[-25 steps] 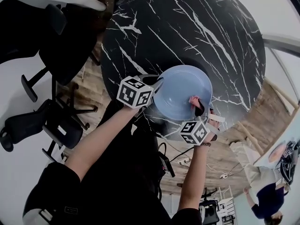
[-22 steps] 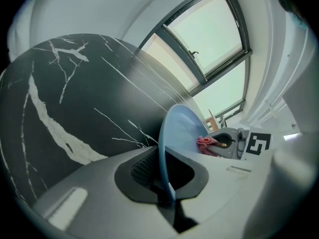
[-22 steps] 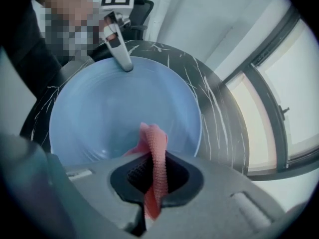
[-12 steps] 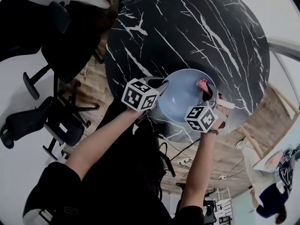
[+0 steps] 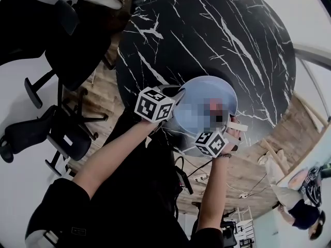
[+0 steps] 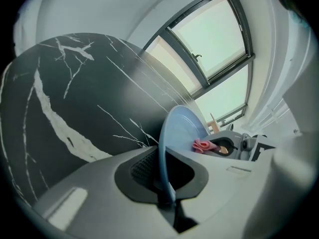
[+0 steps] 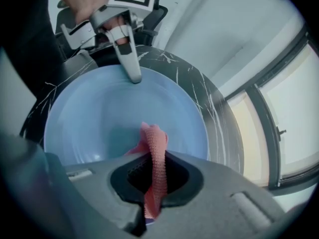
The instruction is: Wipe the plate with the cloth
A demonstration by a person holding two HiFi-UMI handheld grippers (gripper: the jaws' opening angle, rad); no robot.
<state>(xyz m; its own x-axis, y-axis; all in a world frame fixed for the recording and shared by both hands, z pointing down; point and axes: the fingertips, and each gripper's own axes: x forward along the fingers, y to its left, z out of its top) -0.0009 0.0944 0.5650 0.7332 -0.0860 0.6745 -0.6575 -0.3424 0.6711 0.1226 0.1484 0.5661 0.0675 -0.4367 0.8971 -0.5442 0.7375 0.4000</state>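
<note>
A light blue plate (image 5: 199,94) is held tilted over the near edge of the black marble table (image 5: 207,30). My left gripper (image 5: 175,96) is shut on the plate's left rim, and the plate (image 6: 182,128) stands edge-on between the jaws of the left gripper (image 6: 164,183). My right gripper (image 5: 225,120) is shut on a pink cloth (image 7: 154,153). The cloth hangs out of the right gripper (image 7: 154,183) and lies against the near part of the plate (image 7: 99,118). Across the plate, the left gripper (image 7: 133,77) pinches the far rim. The cloth (image 6: 202,145) also shows beside the plate's face.
Black office chairs (image 5: 62,133) stand on the wooden floor to the left. Cables lie on the floor (image 5: 207,179) under my arms. A person (image 5: 302,211) is at the lower right. A large window (image 6: 209,39) lies beyond the table.
The right gripper carried the cloth up across the plate's face, then back down toward the near rim. The left gripper kept the plate still.
</note>
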